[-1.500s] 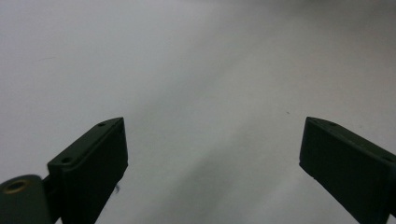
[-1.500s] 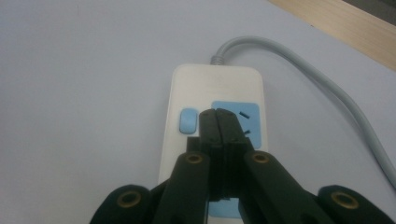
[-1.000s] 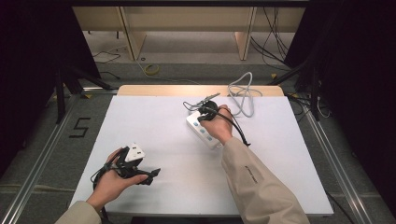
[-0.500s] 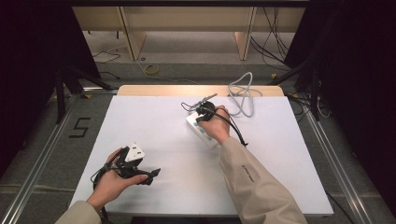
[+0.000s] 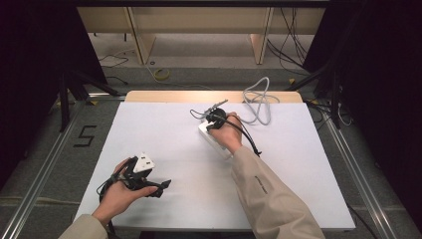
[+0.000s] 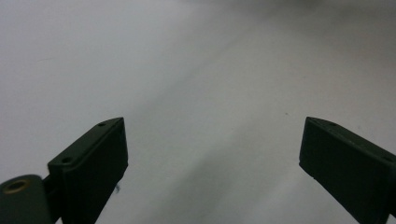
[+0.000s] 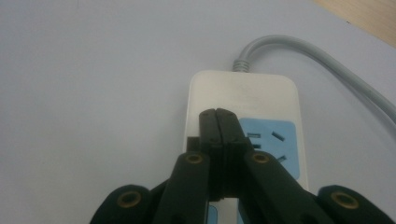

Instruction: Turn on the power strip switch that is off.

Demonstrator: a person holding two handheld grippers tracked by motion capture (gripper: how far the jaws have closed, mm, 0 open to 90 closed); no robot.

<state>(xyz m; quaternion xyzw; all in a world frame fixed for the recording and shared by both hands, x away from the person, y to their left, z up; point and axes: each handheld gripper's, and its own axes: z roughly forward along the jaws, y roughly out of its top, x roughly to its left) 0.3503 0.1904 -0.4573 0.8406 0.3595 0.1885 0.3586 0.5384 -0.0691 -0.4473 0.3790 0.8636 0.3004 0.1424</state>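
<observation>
Right tongs press the socket strip

The clenched right tongs (image 7: pixel 218 116) have edged onto the white plastic power strip (image 7: pixel 261 100), seemingly poking it; left tongs (image 6: pixel 212 140) rest released on the white bench (image 5: pixel 308 164).

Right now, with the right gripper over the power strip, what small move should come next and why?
Probably press the right gripper straight down. Its jaws are shut together, nothing between them, tips over the white power strip beside a blue socket panel, which looks like a poke rather than a grasp. The left gripper stays open and idle.
</observation>
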